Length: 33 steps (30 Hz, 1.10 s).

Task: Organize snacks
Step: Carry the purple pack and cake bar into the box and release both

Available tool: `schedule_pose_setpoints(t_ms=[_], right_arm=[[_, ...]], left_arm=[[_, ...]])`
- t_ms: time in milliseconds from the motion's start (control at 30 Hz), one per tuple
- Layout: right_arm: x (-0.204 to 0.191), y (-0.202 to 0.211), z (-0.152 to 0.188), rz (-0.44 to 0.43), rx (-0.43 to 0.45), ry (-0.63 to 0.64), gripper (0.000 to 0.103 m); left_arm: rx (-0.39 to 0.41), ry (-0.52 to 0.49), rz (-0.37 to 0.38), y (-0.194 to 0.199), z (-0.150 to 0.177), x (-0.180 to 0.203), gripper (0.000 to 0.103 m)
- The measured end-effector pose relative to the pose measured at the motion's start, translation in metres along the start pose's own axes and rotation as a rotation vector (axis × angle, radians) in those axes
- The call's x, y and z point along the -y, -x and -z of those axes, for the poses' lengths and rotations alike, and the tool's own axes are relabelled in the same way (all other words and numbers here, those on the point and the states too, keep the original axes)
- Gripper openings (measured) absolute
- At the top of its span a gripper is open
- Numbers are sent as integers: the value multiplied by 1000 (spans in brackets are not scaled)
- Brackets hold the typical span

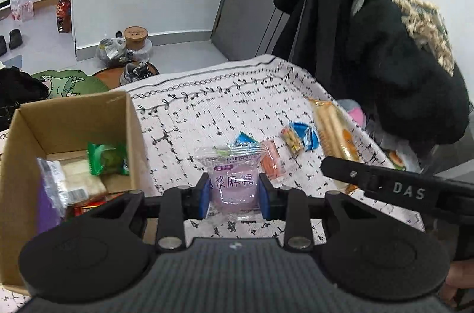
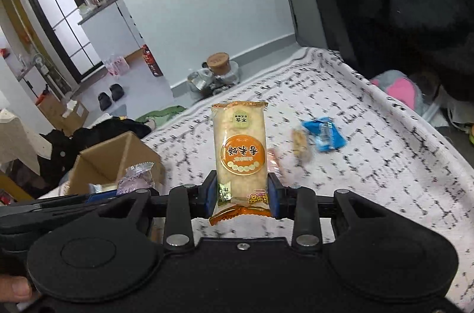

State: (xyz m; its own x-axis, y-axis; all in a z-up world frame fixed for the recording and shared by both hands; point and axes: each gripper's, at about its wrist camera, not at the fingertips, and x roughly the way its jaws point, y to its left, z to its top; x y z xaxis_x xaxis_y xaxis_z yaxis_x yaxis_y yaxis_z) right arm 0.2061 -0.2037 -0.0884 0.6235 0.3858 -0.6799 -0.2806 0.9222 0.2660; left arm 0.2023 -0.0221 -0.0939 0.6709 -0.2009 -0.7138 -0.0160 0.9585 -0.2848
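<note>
My left gripper (image 1: 234,196) is shut on a purple mochi packet (image 1: 232,182), held above the patterned cloth just right of the cardboard box (image 1: 71,117). The box holds several snacks, with a green packet (image 1: 108,159) on top. My right gripper (image 2: 241,196) is shut on an orange rice cracker packet (image 2: 240,156), held upright above the cloth. In the left wrist view the right gripper's arm (image 1: 394,188) and the cracker packet (image 1: 333,132) show at the right. On the cloth lie a blue packet (image 2: 324,133), a small tan snack (image 2: 300,145) and an orange-pink packet (image 1: 272,159).
The patterned cloth (image 1: 207,111) covers the table. Dark coats (image 1: 385,52) hang at the right edge. A pink soft item (image 2: 400,89) lies past the table's right side. On the floor beyond are jars and bags (image 1: 124,46), shoes and a bottle (image 1: 63,14).
</note>
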Motion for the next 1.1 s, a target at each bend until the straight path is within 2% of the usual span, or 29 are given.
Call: schedule_pose_setpoints(t_ms=[167,333,833,1100], right_arm=[[-19,-4,-2,-54,-3,-46,33],[-45,-9,-5,-91,-6,-24,33],[-111,-42,-22,-134,-62,81,33],[-135,-55,-29,-147,-121,105,34]], left_arm=[[41,13,-23,20,-5,-24,31],[65,28,-43,34,-9,-50,32],[102,121,-76,49,-18,-124,32],[127,164,-81,55,-30,-157,32]])
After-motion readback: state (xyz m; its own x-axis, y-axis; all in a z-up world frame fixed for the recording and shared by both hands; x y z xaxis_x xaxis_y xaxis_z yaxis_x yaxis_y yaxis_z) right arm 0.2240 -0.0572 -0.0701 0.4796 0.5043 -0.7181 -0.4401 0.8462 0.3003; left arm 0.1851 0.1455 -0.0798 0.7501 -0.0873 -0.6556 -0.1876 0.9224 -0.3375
